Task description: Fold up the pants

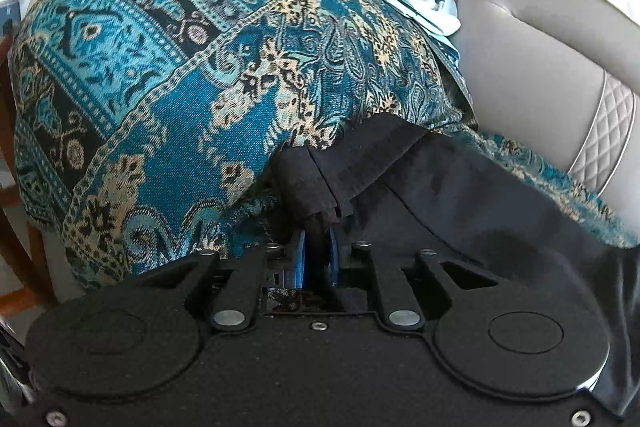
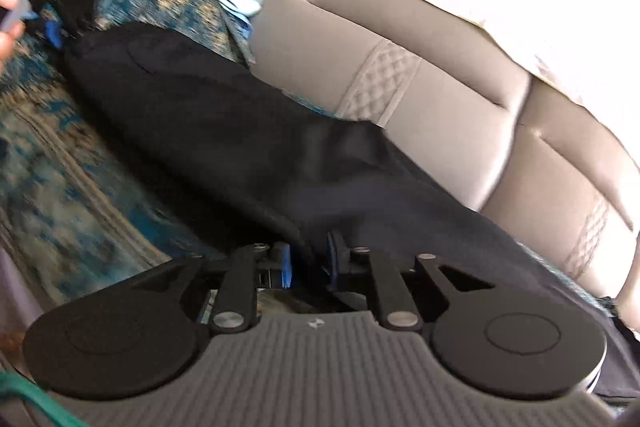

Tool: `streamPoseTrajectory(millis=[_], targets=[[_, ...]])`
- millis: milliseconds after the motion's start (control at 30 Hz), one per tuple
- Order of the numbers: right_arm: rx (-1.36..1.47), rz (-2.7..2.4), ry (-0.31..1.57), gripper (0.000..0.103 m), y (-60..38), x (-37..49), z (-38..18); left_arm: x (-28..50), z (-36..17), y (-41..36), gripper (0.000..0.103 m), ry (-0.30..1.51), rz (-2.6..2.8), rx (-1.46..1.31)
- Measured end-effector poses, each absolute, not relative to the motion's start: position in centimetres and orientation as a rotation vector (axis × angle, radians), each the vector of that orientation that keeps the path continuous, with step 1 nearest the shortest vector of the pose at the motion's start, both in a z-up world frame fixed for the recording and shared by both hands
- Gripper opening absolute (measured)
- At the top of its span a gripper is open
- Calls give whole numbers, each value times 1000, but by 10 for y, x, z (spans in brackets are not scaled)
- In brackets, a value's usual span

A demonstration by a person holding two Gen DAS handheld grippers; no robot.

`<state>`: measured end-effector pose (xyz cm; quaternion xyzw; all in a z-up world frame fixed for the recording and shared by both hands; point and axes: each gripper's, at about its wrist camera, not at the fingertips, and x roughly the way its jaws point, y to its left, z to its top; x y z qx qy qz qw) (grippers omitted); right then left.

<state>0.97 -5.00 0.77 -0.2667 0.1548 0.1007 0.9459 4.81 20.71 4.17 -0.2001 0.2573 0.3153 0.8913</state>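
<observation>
Sofa throw [image 1: 140,67]: 1 pants [image 2: 240,147], 2 grippers.

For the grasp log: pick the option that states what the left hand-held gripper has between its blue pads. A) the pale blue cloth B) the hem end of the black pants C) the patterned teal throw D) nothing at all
B: in the left wrist view, the left hand-held gripper has its blue pads closed on the stitched hem of the black pants, which lie on the teal throw.

No legible text or labels anywhere.
</observation>
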Motion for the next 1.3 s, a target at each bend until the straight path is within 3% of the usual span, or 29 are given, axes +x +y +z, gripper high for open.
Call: streamPoseTrajectory(millis=[400, 733, 1100, 1133, 1167, 1200, 1233, 1300], targets=[[-452, -195, 494, 37, -235, 54, 31, 53, 39, 205, 15, 556, 666, -366], [61, -718, 646, 33, -451, 68, 58, 53, 39, 209, 15, 549, 667, -380], [284, -906, 637, 27, -551, 70, 61, 58, 36, 197, 17, 544, 689, -296], [279, -955, 644, 33, -556, 73, 62, 59, 36, 196, 18, 545, 690, -290], [275, -1022, 659, 53, -558, 75, 61, 59, 36, 196, 26, 546, 697, -284], [286, -1087, 662, 66, -560, 73, 61, 58, 37, 195, 40, 548, 709, -279], [306, -1156, 656, 79, -562, 70, 63, 57, 38, 196, 45, 549, 725, -286], [343, -1212, 598, 78, -561, 62, 71, 50, 44, 195, 46, 524, 714, -305]])
